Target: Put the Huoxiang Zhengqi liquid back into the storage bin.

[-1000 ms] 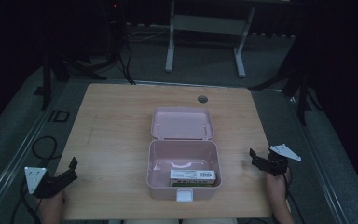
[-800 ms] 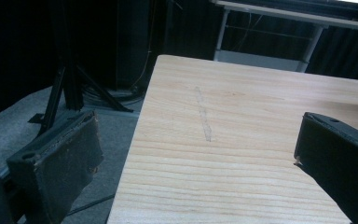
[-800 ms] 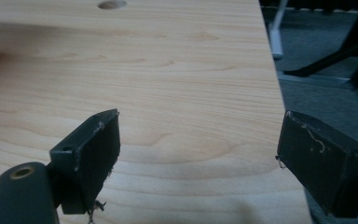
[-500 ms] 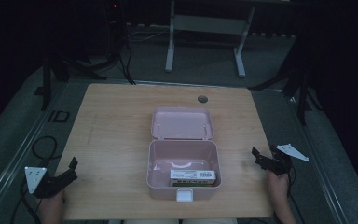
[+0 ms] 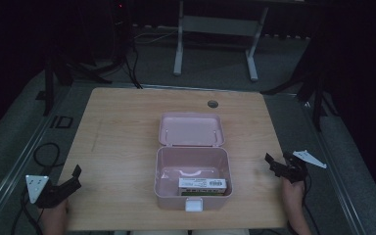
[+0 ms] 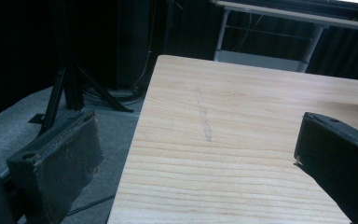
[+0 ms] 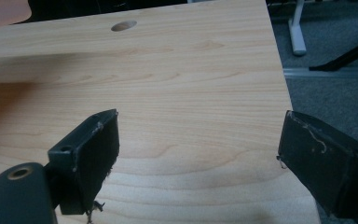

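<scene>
While both grippers waited at the near corners of the desk, the work in hand looked either barely begun or close to its end; the pictures could not settle which. The left gripper hung at the near left corner, its jaws spread wide and holding nothing; in the left gripper view they framed bare wood and the desk's left edge. The right gripper sat at the near right edge, jaws likewise spread and empty, pointing inward toward the middle of the desk.

Between them, close to the near edge and about midway along it, stood the pink box, well apart from either gripper. Its white latch faced the person. A small carton with a printed label lay inside, against the near wall, and the rest of the box's floor looked bare. Behind it the lid was folded back flat on the desk, hinged at the far wall.

Judging from this, the carton was already in the box and the lid had yet to be shut and latched, or the carton had yet to be lifted out.

Farther off, a round cable hole sat near the far edge.
</scene>
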The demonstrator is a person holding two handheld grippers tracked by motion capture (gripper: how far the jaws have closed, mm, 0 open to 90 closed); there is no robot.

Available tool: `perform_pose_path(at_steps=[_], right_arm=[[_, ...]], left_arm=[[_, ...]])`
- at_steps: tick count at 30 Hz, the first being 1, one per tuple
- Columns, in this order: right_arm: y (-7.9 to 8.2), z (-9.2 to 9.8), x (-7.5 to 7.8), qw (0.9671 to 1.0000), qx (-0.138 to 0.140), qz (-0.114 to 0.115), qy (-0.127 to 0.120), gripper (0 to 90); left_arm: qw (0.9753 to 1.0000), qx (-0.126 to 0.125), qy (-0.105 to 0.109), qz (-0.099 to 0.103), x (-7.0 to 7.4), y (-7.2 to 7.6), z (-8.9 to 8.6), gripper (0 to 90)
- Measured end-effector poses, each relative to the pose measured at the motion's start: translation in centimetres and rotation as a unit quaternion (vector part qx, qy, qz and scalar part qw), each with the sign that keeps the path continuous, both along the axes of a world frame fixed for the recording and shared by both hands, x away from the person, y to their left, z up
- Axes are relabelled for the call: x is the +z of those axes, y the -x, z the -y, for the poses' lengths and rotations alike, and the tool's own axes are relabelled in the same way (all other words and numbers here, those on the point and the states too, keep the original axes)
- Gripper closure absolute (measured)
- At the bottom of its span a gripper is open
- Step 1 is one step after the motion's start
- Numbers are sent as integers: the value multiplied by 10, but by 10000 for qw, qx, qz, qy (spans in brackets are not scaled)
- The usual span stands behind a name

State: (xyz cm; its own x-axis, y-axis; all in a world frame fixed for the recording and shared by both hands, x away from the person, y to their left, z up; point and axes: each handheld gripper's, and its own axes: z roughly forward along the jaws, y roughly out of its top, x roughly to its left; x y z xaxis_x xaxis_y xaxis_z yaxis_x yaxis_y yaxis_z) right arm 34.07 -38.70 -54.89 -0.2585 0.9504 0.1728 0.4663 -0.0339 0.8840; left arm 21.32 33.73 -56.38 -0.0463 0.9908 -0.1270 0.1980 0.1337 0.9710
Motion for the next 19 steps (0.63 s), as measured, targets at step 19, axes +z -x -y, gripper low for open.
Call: perform_pose_path(at_steps=[19], right_arm=[[-3, 0, -2, 9999, -50, -123, 107, 121]], left_arm=[[10000, 2, 16, 10, 0, 0, 0, 7]])
